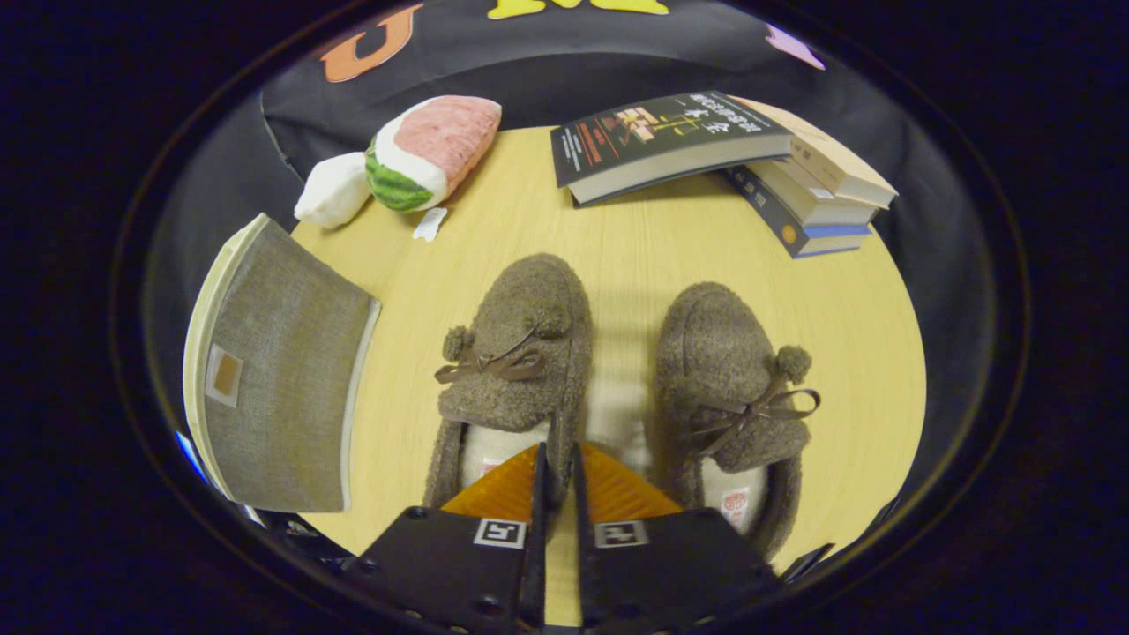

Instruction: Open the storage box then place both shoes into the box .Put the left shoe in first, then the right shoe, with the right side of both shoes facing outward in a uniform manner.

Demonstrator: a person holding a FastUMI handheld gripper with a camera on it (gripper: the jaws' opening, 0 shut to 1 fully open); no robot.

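Note:
Two brown fuzzy slippers with bows and pompoms stand side by side on the wooden table (635, 256), toes pointing away from me. The left shoe (520, 344) lies just ahead of the fingers, and its right side wall runs down into the narrow gap between them. My gripper (557, 451) is shut on that wall near the heel opening. To the right of the fingers, the right shoe (728, 370) stands untouched. The grey fabric storage box (282, 379) with a cream rim stands left of the left shoe. Its fabric face with a small tag is turned toward me and its inside is hidden.
A watermelon-slice plush (432, 150) and a white plush (331, 190) lie at the table's far left. A small white scrap (429, 224) lies near them. A stack of books (723, 159) sits at the far right. The booth's black cloth wall stands behind the table.

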